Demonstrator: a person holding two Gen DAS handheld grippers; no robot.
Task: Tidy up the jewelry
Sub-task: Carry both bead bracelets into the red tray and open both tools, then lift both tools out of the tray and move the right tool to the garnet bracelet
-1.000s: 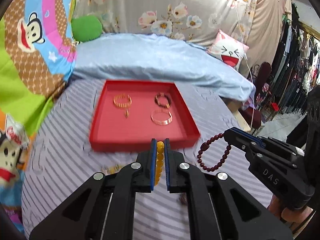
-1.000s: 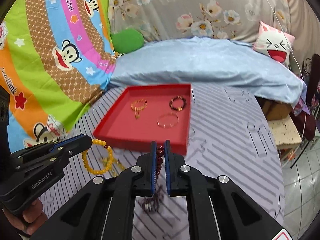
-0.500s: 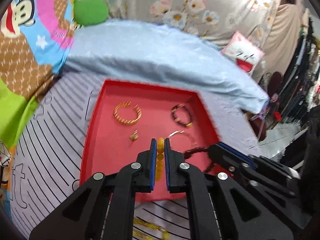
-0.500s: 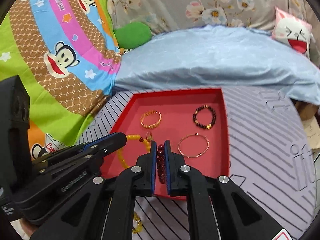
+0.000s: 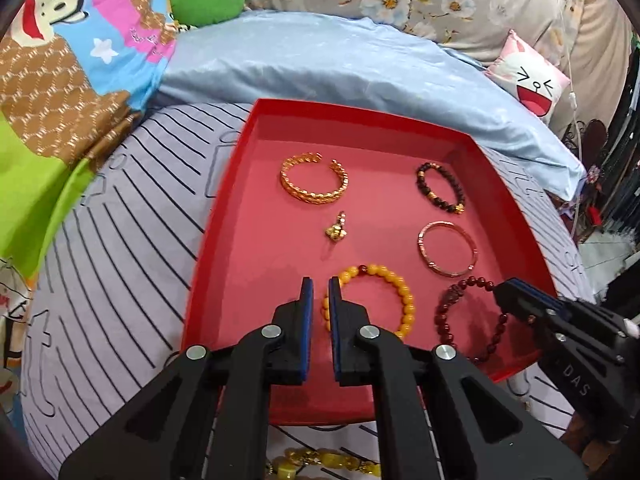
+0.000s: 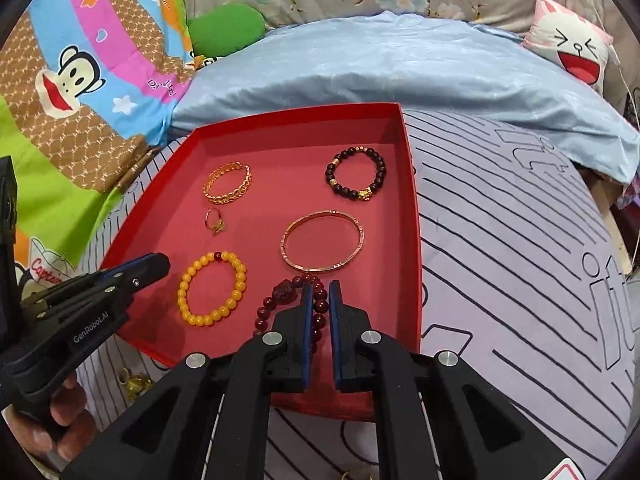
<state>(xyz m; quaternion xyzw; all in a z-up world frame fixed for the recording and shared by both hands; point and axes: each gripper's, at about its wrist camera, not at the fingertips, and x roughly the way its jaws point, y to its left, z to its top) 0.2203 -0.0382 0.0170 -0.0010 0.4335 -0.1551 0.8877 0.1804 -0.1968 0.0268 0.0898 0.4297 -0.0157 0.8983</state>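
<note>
A red tray [image 5: 216, 240] [image 6: 412, 208] lies on the striped bed cover. In it are a gold cuff [image 5: 314, 184], a gold ring [image 5: 336, 230], a dark bead bracelet [image 5: 440, 192] and a rose-gold bangle [image 5: 448, 248]. A yellow bead bracelet [image 5: 396, 292] [image 6: 212, 288] lies flat on the tray floor. My left gripper [image 5: 319, 285] [image 6: 160, 264] stands just left of it, jaws slightly apart and empty. A dark red bead bracelet [image 5: 456, 312] [image 6: 288, 294] lies at the tray's near right. My right gripper [image 6: 319, 286] [image 5: 500, 286] has its jaws narrowly apart around its beads.
More yellow and gold jewelry [image 5: 320, 462] [image 6: 134, 382] lies on the cover in front of the tray. A blue pillow [image 6: 400, 64] lies behind the tray, a cartoon quilt [image 6: 80, 80] to the left, and a bed edge drops off at the right.
Both grippers moved forward over the tray and lowered. The yellow bracelet left the left gripper and now lies in the tray. The red bracelet now rests on the tray floor, and both jaws have parted.
</note>
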